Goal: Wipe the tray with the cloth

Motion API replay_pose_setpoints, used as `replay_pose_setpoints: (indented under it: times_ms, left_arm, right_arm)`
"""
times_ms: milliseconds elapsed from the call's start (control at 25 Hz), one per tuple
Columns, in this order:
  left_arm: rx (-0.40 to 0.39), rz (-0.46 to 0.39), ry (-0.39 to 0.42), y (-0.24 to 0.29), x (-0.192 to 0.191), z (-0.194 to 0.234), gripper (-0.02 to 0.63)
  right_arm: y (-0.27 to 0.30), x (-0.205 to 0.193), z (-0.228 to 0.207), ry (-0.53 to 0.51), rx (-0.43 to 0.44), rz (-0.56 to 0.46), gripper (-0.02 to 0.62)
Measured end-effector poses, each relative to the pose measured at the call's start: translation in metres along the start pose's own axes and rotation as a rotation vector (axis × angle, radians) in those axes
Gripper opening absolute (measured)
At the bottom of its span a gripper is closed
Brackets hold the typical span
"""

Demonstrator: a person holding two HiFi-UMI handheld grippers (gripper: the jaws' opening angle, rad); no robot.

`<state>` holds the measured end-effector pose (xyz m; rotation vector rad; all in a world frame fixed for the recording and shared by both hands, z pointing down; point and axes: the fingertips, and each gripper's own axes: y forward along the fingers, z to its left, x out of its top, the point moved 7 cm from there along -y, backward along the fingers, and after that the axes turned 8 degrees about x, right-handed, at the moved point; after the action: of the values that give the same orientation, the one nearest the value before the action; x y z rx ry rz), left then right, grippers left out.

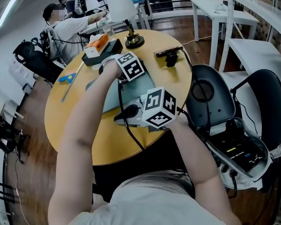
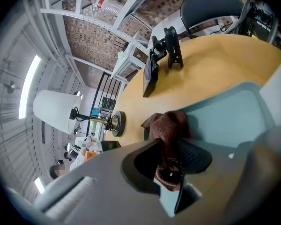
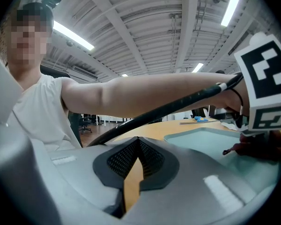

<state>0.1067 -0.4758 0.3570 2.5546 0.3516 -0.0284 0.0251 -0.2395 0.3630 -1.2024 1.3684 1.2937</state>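
Where the left gripper view looks along its jaws, my left gripper (image 2: 171, 146) is clenched on the brown cloth (image 2: 169, 125), which bunches up between the pads and spills forward onto the teal tray (image 2: 229, 114). The tray lies flat on the round wooden table (image 2: 210, 64). Beyond it stand a white-shaded lamp (image 2: 54, 109) and a black device (image 2: 166, 50).

In the right gripper view, my right gripper (image 3: 138, 146) has its jaws pressed together on nothing, with only a thin sliver of table wood showing between them. It sits low, just beside the tray's rim (image 3: 196, 134). Across the tray, the dark cloth (image 3: 257, 146) rests on the tray's floor under my other gripper's marker cube (image 3: 267, 86).

From the head view, both my arms reach over the table (image 1: 79, 135), the left gripper at the tray's far side and the right at its near edge (image 1: 110, 102). A dark chair (image 1: 210, 97) stands to the right.
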Motion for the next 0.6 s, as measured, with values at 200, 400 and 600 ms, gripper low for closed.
replay_pose_setpoints:
  times_ms: [200, 400, 600]
  left_arm:
    - [-0.005, -0.008, 0.007, 0.007, 0.01, -0.007, 0.1]
    - [-0.004, 0.028, -0.024, 0.008, -0.014, -0.002, 0.1]
    - [0.001, 0.07, -0.084, 0.004, -0.055, 0.004, 0.1]
  right_arm:
    - [-0.006, -0.003, 0.001, 0.005, -0.006, -0.003, 0.002]
    - [-0.007, -0.004, 0.002, 0.005, -0.007, -0.002, 0.002]
    - [-0.009, -0.004, 0.002, 0.003, 0.004, -0.002, 0.002]
